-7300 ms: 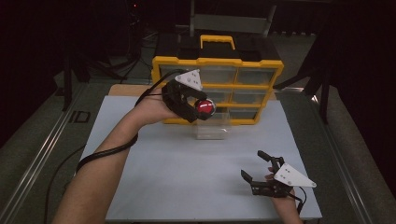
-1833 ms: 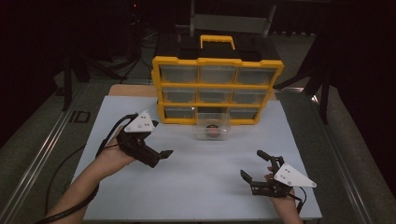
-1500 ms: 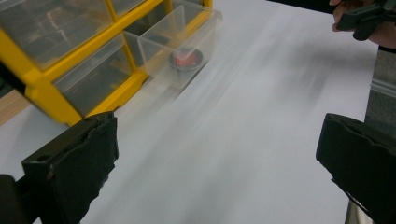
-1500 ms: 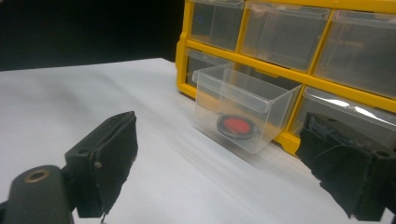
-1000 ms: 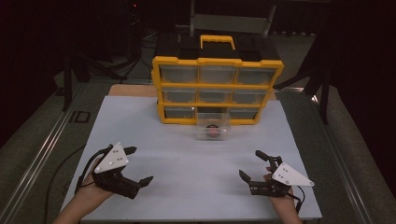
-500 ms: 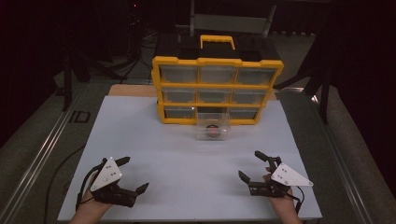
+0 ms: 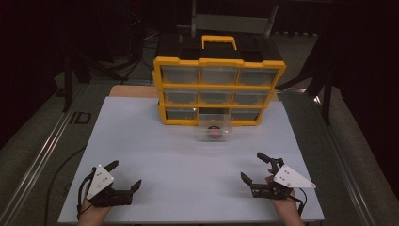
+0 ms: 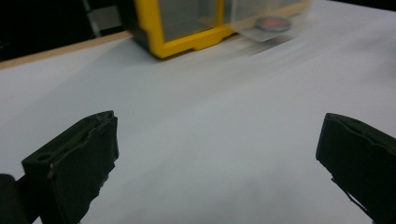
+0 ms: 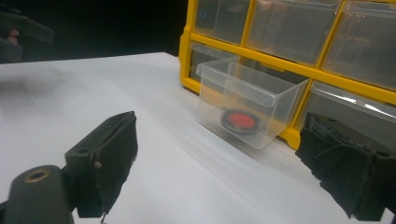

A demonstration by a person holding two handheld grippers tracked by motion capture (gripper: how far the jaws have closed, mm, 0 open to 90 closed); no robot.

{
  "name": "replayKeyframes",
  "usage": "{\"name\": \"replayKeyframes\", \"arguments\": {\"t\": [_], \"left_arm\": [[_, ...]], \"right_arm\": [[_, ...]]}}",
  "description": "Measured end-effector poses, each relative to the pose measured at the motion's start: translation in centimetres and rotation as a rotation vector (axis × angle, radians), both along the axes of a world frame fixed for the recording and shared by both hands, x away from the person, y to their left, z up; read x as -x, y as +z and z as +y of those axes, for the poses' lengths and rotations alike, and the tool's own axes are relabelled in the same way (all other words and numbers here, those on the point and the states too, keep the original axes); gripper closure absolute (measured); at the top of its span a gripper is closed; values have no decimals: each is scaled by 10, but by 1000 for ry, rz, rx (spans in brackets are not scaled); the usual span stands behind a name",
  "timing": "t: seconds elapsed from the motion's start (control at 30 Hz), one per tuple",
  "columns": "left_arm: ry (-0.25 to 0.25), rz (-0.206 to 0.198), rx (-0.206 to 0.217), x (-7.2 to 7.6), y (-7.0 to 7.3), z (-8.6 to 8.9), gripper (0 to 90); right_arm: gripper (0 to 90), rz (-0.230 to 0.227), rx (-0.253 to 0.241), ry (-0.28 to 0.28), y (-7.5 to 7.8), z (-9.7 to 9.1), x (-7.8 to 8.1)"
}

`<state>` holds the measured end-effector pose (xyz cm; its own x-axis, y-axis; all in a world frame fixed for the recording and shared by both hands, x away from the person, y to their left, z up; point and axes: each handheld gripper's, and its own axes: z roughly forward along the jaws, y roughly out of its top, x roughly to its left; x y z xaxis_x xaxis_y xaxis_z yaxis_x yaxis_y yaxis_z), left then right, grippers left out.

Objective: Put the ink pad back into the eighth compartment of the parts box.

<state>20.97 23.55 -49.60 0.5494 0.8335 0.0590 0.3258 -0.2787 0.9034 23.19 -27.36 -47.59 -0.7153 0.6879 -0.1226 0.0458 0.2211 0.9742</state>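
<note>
Both grippers parked at near edge of desk (image 7: pixel 188 160), jaws apart, empty: left gripper (image 7: pixel 126 175), right gripper (image 7: pixel 258 166). Red-centred disc (image 7: pixel 214 132) lies in clear drawer (image 7: pixel 214 128) pulled from yellow organizer (image 7: pixel 219 89). I judge drawer left open for closing

Resting low at the near left corner of the table (image 7: pixel 188 160): left gripper (image 7: pixel 123 178), jaws spread wide, holding nothing, hand (image 7: pixel 91 214) gripping from behind. Sitting at the near right: right gripper (image 7: pixel 254 168), jaws likewise parted and empty, hand (image 7: pixel 284 207) underneath.
</note>
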Motion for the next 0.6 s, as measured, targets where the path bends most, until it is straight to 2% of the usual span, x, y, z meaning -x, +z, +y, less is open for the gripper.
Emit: {"name": "replayKeyframes", "arguments": {"t": [0.17,0.23,0.43,0.6], "left_arm": [[40,-15,-53,-1,-11,2,2],[46,-5,-46,-2,-14,4,2],[67,-21,-58,-4,-17,5,2],[118,-27,-66,-8,-18,3,2]], "right_arm": [[116,5,-3,1,-1,0,0],[116,5,1,0,-1,0,0],[116,6,2,1,-2,-1,-1],[116,11,4,-2,-3,0,-2]]}}
